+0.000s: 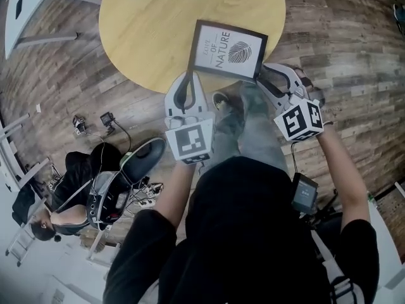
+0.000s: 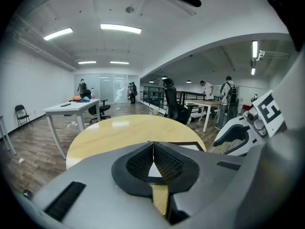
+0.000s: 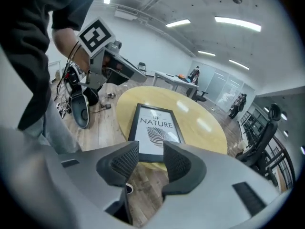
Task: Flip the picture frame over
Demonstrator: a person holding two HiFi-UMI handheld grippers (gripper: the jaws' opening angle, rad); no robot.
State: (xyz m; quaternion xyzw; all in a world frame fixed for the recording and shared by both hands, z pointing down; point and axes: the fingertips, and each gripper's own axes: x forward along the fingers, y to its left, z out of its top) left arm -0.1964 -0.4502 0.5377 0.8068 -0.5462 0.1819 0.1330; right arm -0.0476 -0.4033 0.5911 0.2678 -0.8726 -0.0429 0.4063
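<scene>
table (image 1: 145, 30): round, pale wood, on plank floor (image 1: 57, 75)
picture frame (image 1: 228, 50): print side up, at table's near edge
left tool (image 1: 188, 76): jaws pressed together, empty
right tool (image 1: 271, 72): jaws apart, nothing gripped, beside frame's corner
</scene>
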